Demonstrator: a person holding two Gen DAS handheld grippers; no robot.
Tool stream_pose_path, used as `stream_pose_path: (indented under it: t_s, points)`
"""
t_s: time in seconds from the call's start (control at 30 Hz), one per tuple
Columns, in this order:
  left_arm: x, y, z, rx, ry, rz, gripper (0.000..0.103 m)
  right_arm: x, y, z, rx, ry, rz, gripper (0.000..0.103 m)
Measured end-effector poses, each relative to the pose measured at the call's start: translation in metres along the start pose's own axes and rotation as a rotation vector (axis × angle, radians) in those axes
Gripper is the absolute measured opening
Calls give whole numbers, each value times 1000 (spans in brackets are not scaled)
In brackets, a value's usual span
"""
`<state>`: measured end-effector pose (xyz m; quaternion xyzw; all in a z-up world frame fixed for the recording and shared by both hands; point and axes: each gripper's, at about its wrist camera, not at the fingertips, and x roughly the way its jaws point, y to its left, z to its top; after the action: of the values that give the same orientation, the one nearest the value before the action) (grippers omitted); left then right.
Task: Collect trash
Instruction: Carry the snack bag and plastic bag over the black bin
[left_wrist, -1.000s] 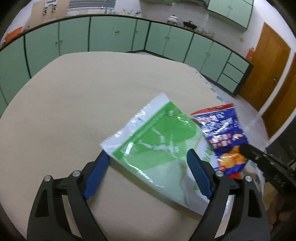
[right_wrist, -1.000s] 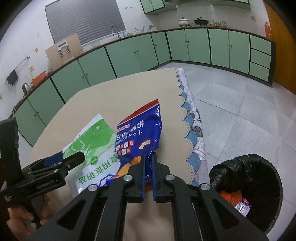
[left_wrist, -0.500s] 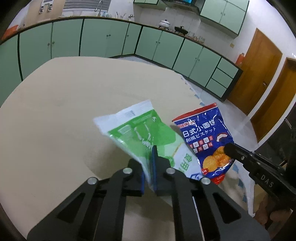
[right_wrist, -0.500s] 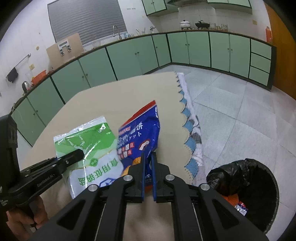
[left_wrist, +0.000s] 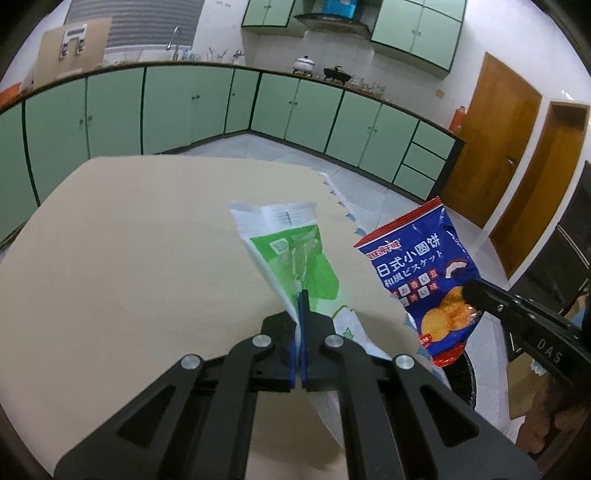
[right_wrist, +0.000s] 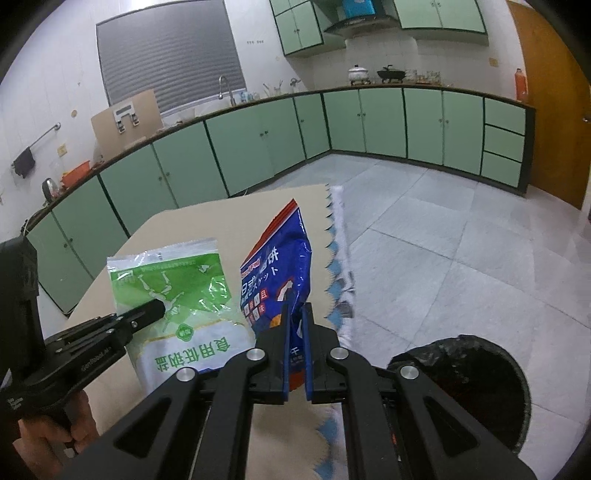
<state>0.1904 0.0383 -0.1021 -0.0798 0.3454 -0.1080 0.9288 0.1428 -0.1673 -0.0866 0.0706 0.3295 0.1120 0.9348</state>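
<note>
A second ago the left gripper (left_wrist: 300, 314) stood wide open around the flat green-and-white plastic packet (left_wrist: 295, 258), which lay on the beige table (left_wrist: 129, 277); now its blue pads are clamped tight on that packet, and the packet hangs clear of the tabletop, standing up edge-on just ahead of the fingertips. The right gripper (right_wrist: 295, 321) was already pinched on the blue crinkled snack bag with a red top seam (right_wrist: 277, 266) back then, with the bag resting at the table's edge; it is still clenched on the bag's lower part, but the bag is now raised off the surface, its red seam pointing up and away from the jaws. In the left wrist view the blue bag (left_wrist: 421, 273) hangs to the right of the left gripper, past the table's edge, with the black tip of the right gripper (left_wrist: 476, 295) biting its lower right side. In the right wrist view the green packet (right_wrist: 173, 295) sits to the left of the right gripper, with the left gripper (right_wrist: 155, 308) reaching in from the lower left, held by a hand (right_wrist: 48, 435). The round bin lined with a black plastic bag (right_wrist: 480, 369) lies below and to the right of the right gripper, on the grey tiled floor (right_wrist: 461, 258). By count: two grippers, two pieces of wrapper trash, one in each, one bin and one table with a scalloped blue-and-white cloth edge (right_wrist: 338, 269).
</note>
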Motion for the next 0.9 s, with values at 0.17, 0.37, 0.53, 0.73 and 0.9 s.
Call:
stream_pose_path:
  t_s: [0.17,0.37,0.53,0.73,0.9]
  points:
    - [-7,-23,-1,41,-14,-16,0,-21,-15,0,16,-21,-34,6]
    - [-14,-60,0,87,-30,-66,0,-52,-37,-1,41,-59,-86,6]
    - [-13,-101,-1,130,-38,-122,0,-78,-61,-4,70,-90,-145,6]
    - [-7,-149,-7,183,-35,-195,0,-104,-96,-15,122,-113,-222,6]
    - [2,-183,-18,225,-23,-240,0,-120,-126,-28,178,-124,-290,6]
